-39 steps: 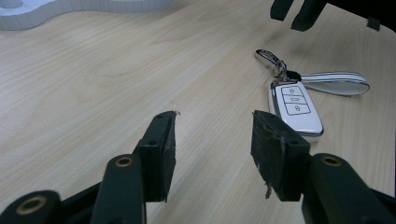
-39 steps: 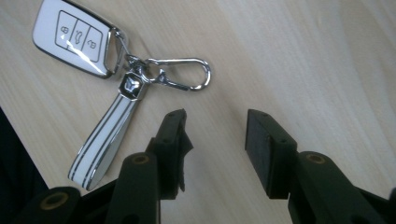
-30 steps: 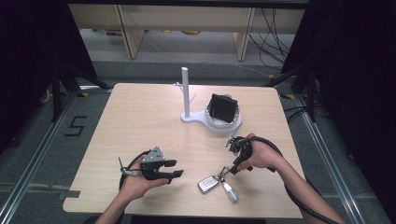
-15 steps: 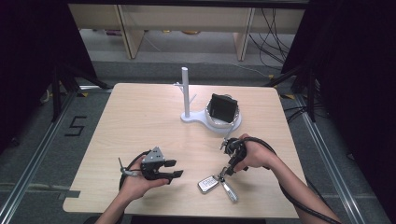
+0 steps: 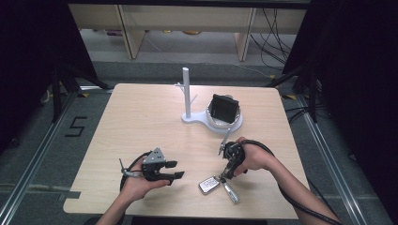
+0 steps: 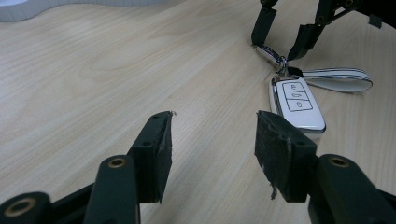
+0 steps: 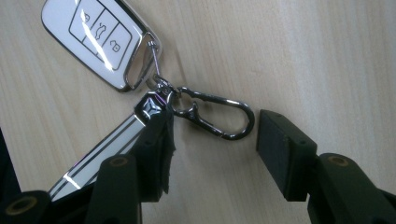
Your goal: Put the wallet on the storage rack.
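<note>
a car key point(image 5: 208, 184) lies near the front edge of the table point(image 5: 141, 117), right of its middle, with a striped strap point(image 5: 230, 192) trailing toward that edge. the right gripper point(image 5: 226, 175) points down over the key's ring end, its jaws just opened wide and clasping nothing. the left gripper point(image 5: 172, 170) rests in the left hand point(image 5: 136, 183) just left of the key, near the same edge, jaws spread and empty.

the high view alone takes in the white stand point(image 5: 190, 101) with its upright post and the dark box point(image 5: 223, 108) on its base, toward the back edge.

the right gripper view gives the detail the high view blurs: a metal clip point(image 7: 217, 116) lies flat on the wood between the parted jaws, linked to the white key point(image 7: 100, 39) with its three buttons, and the left jaw sits over the strap point(image 7: 112, 140) without the other pressing in.

the left gripper view shows its own jaws over bare wood, with the key point(image 6: 296, 105), the strap point(image 6: 336, 80) and the right gripper point(image 6: 282, 39) standing over the ring end just beyond.
</note>
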Demonstrator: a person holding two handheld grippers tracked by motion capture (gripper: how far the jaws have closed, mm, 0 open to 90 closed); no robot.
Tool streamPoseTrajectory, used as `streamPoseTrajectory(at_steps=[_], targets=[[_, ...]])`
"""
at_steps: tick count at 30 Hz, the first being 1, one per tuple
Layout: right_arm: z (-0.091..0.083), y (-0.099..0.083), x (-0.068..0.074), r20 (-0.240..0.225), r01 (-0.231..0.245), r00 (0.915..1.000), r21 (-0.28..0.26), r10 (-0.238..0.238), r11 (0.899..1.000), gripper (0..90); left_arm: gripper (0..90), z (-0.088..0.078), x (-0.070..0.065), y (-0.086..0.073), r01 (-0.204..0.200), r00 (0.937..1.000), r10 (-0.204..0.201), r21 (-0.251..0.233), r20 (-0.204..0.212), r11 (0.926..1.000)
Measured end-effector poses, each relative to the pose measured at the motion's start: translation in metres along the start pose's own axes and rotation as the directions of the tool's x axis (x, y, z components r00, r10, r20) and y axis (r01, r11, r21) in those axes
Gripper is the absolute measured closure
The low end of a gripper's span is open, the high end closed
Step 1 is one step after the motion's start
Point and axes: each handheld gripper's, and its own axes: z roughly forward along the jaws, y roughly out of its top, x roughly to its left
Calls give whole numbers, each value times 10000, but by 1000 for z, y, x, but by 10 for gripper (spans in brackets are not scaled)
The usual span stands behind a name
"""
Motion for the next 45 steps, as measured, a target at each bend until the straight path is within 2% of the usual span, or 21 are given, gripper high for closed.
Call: streamPoseTrajectory(at_steps=[2,11,15,21,22,23,25,27,28,31,38,39,40,41,43,44,45], targets=[[0,1,1,144,71,9999,-14,-71,10000,475,458,0,0,0,19,10000,-19,-12,20,10000],[1,3,4,135,565,9983,24,-566,9984,529,457,-1,1,0,-39,10000,38,95,51,9999],[-1,1,4,81,519,9986,11,-519,9987,671,454,1,-1,-1,133,9999,-133,-12,6,9999],[-2,0,5,-22,205,9998,142,-205,9997,816,453,1,-1,-1,31,10000,-31,50,-2,10000],[-1,0,5,-77,219,9997,89,-218,9997,811,453,2,-1,-1,25,10000,-25,57,5,10000],[-2,0,6,-123,-155,9998,376,160,9992,771,453,2,-1,-1,54,10000,-54,25,18,10000],[-2,0,6,-218,-250,9994,439,260,9987,693,453,1,-1,-1,46,10000,-46,33,19,10000],[-3,0,6,-25,40,10000,348,-39,9994,627,453,1,-1,-1,49,10000,-49,46,-7,10000],[-3,0,7,-90,138,9999,412,-134,9991,583,452,1,-1,-1,54,10000,-54,36,-2,10000],[-1,1,10,-185,359,9992,570,-349,9977,543,451,2,0,-1,22,10000,-22,69,11,10000],[1,3,14,102,669,9976,745,-679,9950,544,452,1,-1,-1,42,10000,-41,69,-42,10000],[2,4,13,121,953,9953,707,-964,9929,548,452,1,-1,-1,54,10000,-54,41,-5,10000],[1,4,17,261,601,9977,842,-625,9946,552,452,1,-1,-1,47,10000,-47,45,-1,10000],[1,5,17,223,830,9961,875,-853,9927,560,452,2,-1,-1,50,10000,-50,43,-7,10000],[2,6,18,391,998,9938,946,-1038,9905,576,451,2,-1,-1,47,10000,-47,44,-1,10000],[2,7,20,608,911,9933,1049,-978,9903,588,452,2,-1,-1,46,10000,-46,43,2,10000],[3,8,21,753,1028,9909,1093,-1114,9887,595,452,2,-1,-1,44,10000,-44,45,1,10000]])
